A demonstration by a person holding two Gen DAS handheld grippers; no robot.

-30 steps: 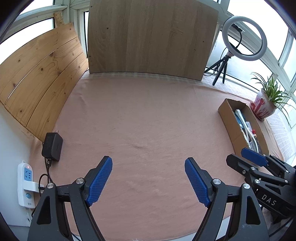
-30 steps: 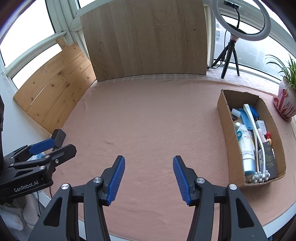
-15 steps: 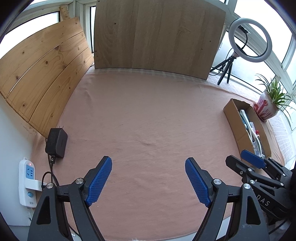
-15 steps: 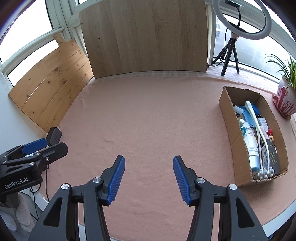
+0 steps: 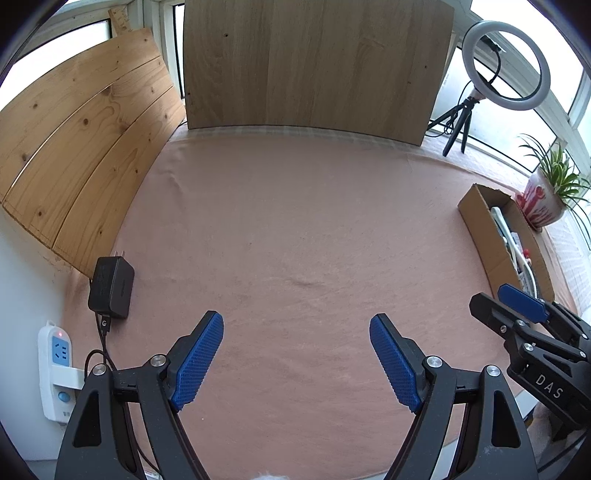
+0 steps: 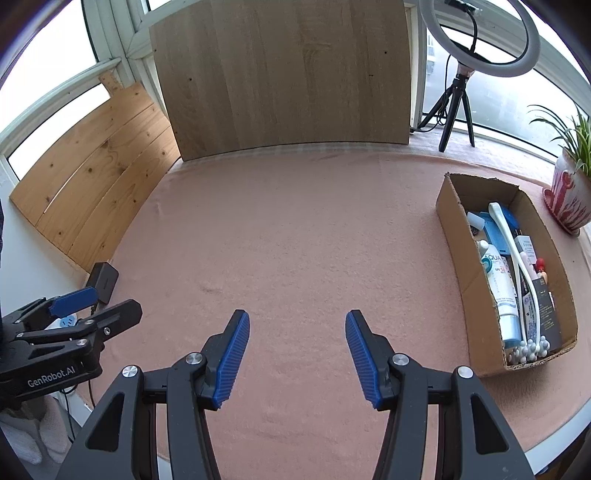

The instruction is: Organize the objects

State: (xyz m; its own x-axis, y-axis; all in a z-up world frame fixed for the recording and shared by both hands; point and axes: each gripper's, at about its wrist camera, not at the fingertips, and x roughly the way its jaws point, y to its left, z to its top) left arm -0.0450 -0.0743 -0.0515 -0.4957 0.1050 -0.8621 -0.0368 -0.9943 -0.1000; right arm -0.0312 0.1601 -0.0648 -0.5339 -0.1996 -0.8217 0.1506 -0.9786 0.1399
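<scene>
A brown cardboard box [image 6: 458, 236] stands at the right of the pink-covered table [image 6: 295, 236], filled with toiletries: a white sunscreen tube [image 6: 498, 284], a long white brush [image 6: 517, 251], a blue pack and white beads. The left wrist view shows the same box [image 5: 480, 218] at its right edge. My right gripper [image 6: 297, 356] hangs open over the table's near side with nothing between its blue pads. My left gripper [image 5: 295, 360] is open and holds nothing too. Each gripper shows in the other's view, the left one [image 6: 74, 314] and the right one [image 5: 517, 314].
A black power adapter [image 5: 110, 282] and a white power strip [image 5: 55, 369] lie at the table's left edge. Wooden boards [image 5: 314, 62] lean at the back and left. A ring light on a tripod [image 6: 476, 33] and a potted plant [image 6: 572, 192] stand at the back right.
Both grippers have drawn back and risen a little, so more of the table shows. Both stay open and nothing was taken hold of.
</scene>
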